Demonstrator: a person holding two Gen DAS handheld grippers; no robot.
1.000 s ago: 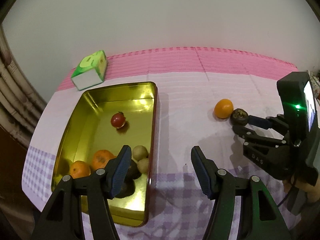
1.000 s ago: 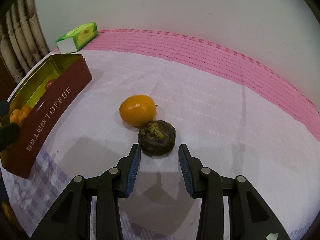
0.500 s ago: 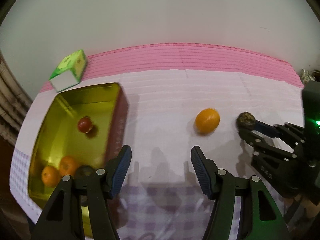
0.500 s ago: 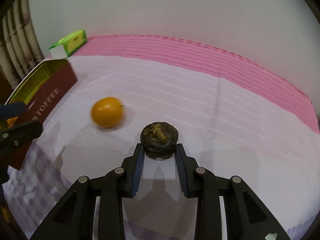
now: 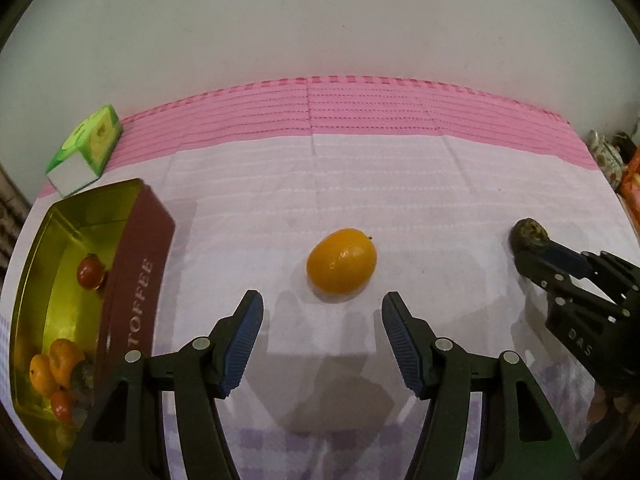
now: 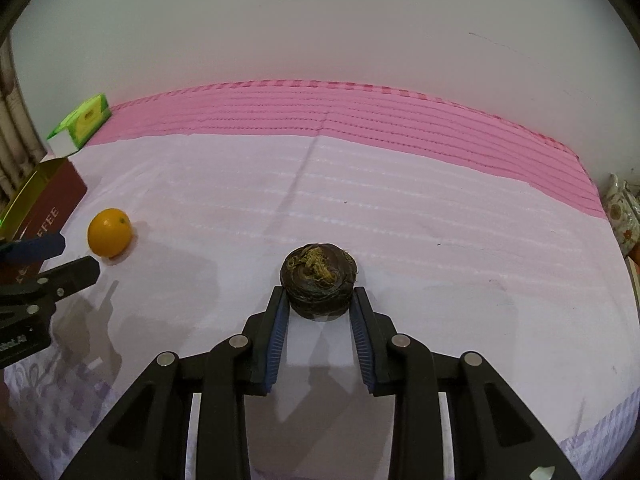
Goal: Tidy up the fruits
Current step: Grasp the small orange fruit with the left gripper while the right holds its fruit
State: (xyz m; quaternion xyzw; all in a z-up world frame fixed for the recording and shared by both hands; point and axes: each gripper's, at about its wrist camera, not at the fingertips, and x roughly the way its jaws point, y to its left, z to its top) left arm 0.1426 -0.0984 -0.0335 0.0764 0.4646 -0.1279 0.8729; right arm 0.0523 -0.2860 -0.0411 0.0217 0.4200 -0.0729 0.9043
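An orange fruit lies on the pale cloth, just ahead of my left gripper, which is open with nothing between its fingers. My right gripper is shut on a dark, wrinkled round fruit, with both pads against its sides. In the left wrist view that dark fruit shows at the far right in the right gripper. The gold tin with red "TOFFEE" sides stands at the left. It holds a small red fruit and several orange and dark fruits.
A green tissue box sits behind the tin at the back left. The pink cloth band runs along the wall. Patterned crockery stands past the table's right edge. The left gripper shows beside the orange fruit.
My left gripper moved right, from over the tin to the orange fruit. My right gripper closed on the dark fruit and moved it right, away from the orange fruit.
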